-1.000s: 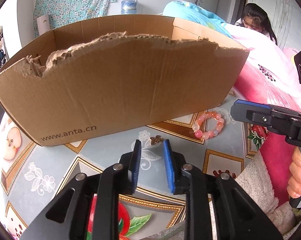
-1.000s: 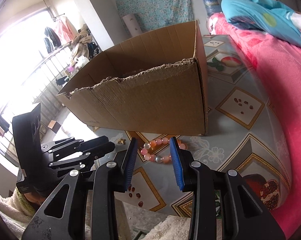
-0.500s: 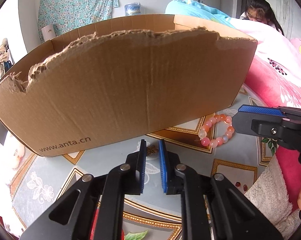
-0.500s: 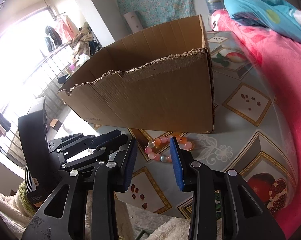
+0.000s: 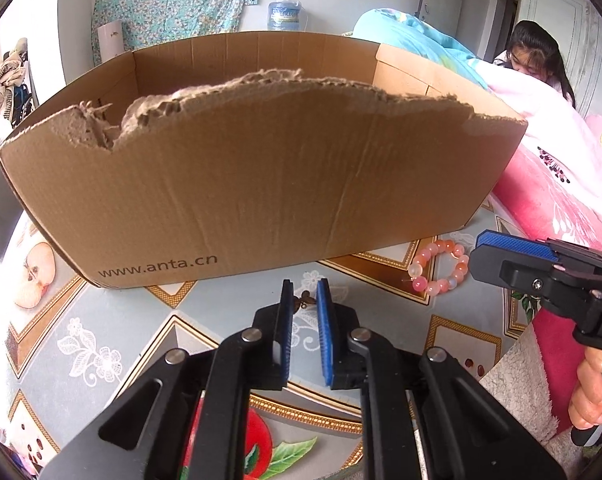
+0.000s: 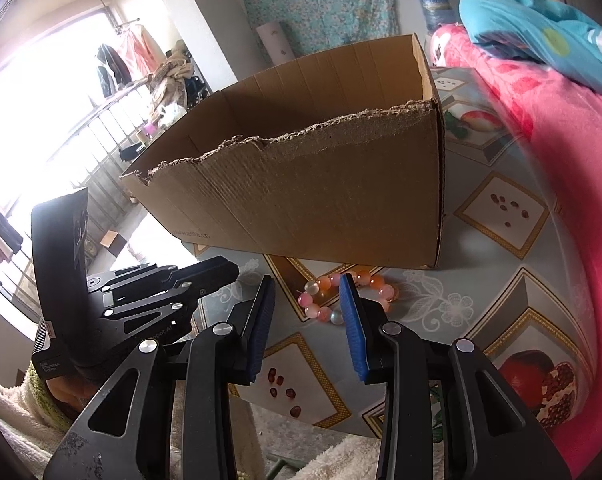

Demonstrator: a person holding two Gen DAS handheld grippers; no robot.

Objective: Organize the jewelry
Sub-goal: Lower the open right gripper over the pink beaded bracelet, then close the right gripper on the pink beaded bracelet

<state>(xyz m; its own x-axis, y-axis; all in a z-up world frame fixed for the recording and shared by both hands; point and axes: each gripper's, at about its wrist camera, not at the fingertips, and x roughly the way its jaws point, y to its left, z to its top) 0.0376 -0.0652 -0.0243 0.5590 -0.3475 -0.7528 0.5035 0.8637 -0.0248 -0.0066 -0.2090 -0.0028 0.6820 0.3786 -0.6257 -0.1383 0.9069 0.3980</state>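
1. Step in hand: I judge this to be the pick of the small brown trinket (image 5: 304,301), a dark metal piece lying on the patterned tablecloth (image 5: 101,320) just in front of the cardboard box (image 5: 261,184).
2. Left gripper (image 5: 305,304): my jaws are drawn in to a narrow gap with the trinket between the blue pads at lower centre of the left view. It appears pinched — though I cannot confirm firm contact on both pads.
3. Right gripper (image 6: 307,300): held about a third open, grasping nothing. It hovers over the pink bead bracelet (image 6: 343,294), which lies flat on the cloth just beside the box's near wall.
4. Next move, as I judge it: lift the trinket clear of the torn front edge and release it inside the box — a light grip suffices.
5. View differences: only the left view shows the trinket; the right view shows the bracelet framed between my right fingers and part of the box interior.
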